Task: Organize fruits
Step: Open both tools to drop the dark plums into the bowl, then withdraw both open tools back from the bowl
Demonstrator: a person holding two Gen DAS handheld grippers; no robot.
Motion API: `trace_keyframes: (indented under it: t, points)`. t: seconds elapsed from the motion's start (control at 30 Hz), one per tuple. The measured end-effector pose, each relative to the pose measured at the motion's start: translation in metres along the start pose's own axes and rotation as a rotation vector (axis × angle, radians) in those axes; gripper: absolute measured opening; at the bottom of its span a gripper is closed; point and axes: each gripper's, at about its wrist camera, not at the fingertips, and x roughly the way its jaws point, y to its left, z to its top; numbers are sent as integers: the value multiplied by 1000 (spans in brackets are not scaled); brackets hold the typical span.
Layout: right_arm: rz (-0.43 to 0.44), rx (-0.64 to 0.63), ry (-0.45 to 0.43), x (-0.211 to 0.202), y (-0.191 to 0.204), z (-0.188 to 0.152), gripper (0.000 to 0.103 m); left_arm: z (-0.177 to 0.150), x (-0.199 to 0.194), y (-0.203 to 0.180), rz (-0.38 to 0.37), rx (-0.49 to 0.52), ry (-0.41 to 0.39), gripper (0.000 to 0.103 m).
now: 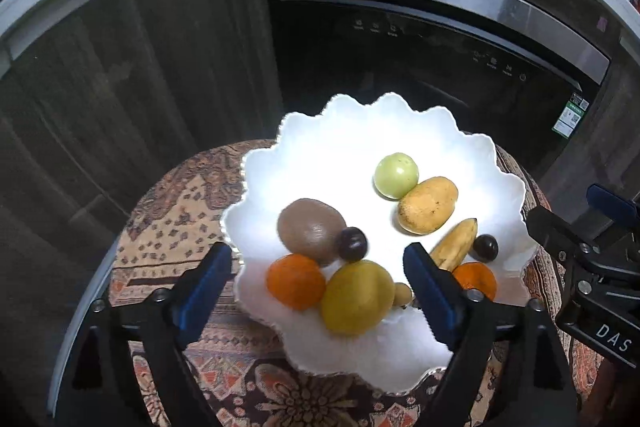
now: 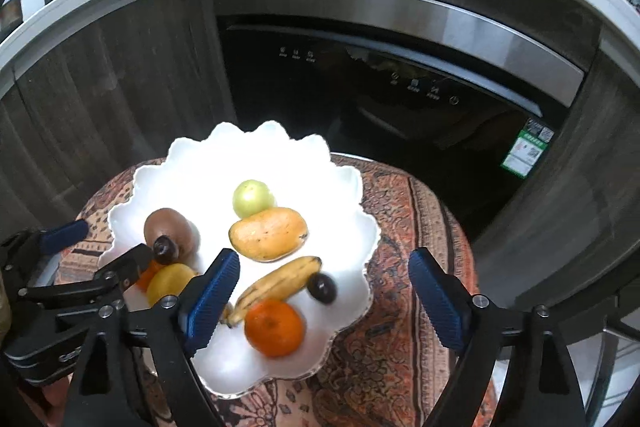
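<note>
White scalloped plate [image 1: 352, 131] on patterned cloth [image 1: 172, 219] holds fruit: 2 oranges [image 1: 295, 281], 2 dark plums [image 1: 352, 244], 1 brown kiwi [image 1: 310, 231], 1 green round fruit [image 1: 396, 174], 1 mango [image 1: 427, 205], 1 banana [image 1: 454, 245], 1 yellow round fruit [image 1: 357, 297], 1 small tan fruit [image 1: 402, 294] part hidden. Left gripper [image 1: 318, 291], right gripper [image 2: 324, 299]: jaws wide, nothing held.

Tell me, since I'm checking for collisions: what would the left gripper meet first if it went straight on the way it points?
Probably the yellow fruit on the white plate, which sits between the open left gripper's fingers; depth is uncertain.
</note>
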Motion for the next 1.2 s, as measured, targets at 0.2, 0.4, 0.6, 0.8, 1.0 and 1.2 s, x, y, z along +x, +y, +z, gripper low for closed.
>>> trace_keyframes:
  t: [0.2, 0.4, 0.6, 0.8, 1.0, 1.2]
  points:
    - [-6, 0, -12, -19, 4, -2, 88, -3, -26, 7, 28, -11, -28, 100]
    - [-7, 14, -41, -46, 5, -7, 90, -8, -54, 10, 41, -14, -49, 101]
    - [-5, 19, -63, -71, 6, -14, 90, -18, -82, 12, 45, -18, -72, 101]
    - [-1, 17, -80, -94, 9, -26, 90, -31, -104, 15, 47, -31, -85, 101]
    - [17, 25, -84, -113, 10, -38, 90, -47, -128, 17, 57, -32, -95, 101]
    - [26, 25, -79, -128, 12, -52, 90, -63, -148, 18, 72, -33, -95, 101]
